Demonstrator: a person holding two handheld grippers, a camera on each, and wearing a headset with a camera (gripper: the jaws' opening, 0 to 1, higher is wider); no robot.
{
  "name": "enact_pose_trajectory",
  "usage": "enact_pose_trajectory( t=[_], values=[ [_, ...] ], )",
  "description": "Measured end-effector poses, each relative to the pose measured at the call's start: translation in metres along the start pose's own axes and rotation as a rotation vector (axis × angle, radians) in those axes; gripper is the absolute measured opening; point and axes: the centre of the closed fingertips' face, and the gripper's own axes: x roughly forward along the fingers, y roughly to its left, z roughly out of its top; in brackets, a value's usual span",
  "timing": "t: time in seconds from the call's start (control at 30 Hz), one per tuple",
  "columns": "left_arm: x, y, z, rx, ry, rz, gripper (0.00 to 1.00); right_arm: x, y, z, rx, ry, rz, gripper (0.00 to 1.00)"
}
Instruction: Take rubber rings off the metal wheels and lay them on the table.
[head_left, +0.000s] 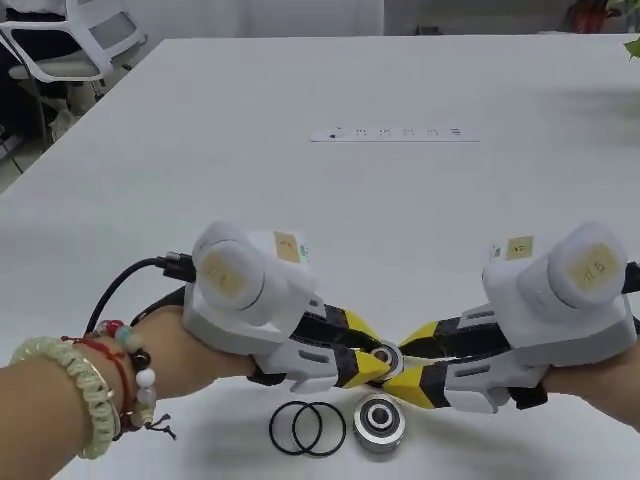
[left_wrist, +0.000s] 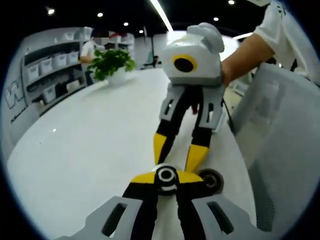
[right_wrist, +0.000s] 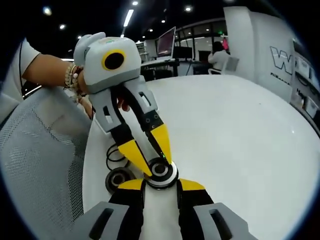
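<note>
Clamping a metal wheel (left_wrist: 166, 176) above the tabletop's (head_left: 420, 230) near edge, the left gripper (head_left: 372, 362) is closed on it; the right gripper (right_wrist: 161, 186) is narrowed at its rim, hold unclear. Two rubber rings (head_left: 307, 428) lie below beside another wheel (head_left: 380, 422). Rings look light and stretchy, so pinch the outer edge and peel.

The white tabletop (head_left: 300, 220) runs broad and smooth away from the person. At its near edge lie two thin black rings (head_left: 307, 428), flat and overlapping each other, and just right of them a metal wheel (head_left: 380, 422) rests on its face (bore upward, whether it touches the rings is hard to tell). Far back, mid-table, a long white socket strip (head_left: 394, 134) sits flush.
</note>
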Motion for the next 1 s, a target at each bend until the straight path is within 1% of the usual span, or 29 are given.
enact_pose_trajectory(
  t=[0.2, 0.4, 0.47, 0.57, 0.67, 0.77, 0.9, 1.0],
  values=[
    [0.0007, -0.0003, -0.0004, -0.001, -0.001, -0.001, 0.14, -0.0002, 0.0006, -0.0002, -0.015, -0.015, 0.006, 0.22],
    [0.0008, -0.0009, -0.0006, -0.004, -0.003, 0.001, 0.14, -0.0027, 0.0011, -0.0012, -0.017, -0.01, 0.011, 0.19],
    [0.0006, -0.0012, -0.0006, -0.005, -0.004, 0.002, 0.14, -0.0034, 0.0009, -0.0021, -0.006, -0.011, 0.012, 0.18],
    [0.0007, -0.0013, -0.0004, -0.005, -0.003, 0.004, 0.14, -0.0042, 0.0008, -0.0048, 0.032, -0.008, 0.018, 0.15],
    [0.0006, -0.0011, -0.0005, -0.005, -0.002, 0.007, 0.14, -0.0051, -0.0001, -0.006, 0.024, -0.009, 0.015, 0.11],
    [0.0005, -0.001, -0.0004, -0.006, -0.001, 0.008, 0.14, -0.0054, 0.0, -0.006, 0.023, -0.007, 0.015, 0.09],
    [0.0004, -0.0009, -0.0005, -0.007, 0.001, 0.011, 0.14, -0.0056, 0.0002, -0.0071, -0.012, 0.006, 0.014, 0.06],
    [0.0002, -0.0008, -0.0008, -0.008, 0.001, 0.011, 0.14, -0.0056, 0.0007, -0.0079, -0.02, 0.016, 0.012, 0.03]
  ],
)
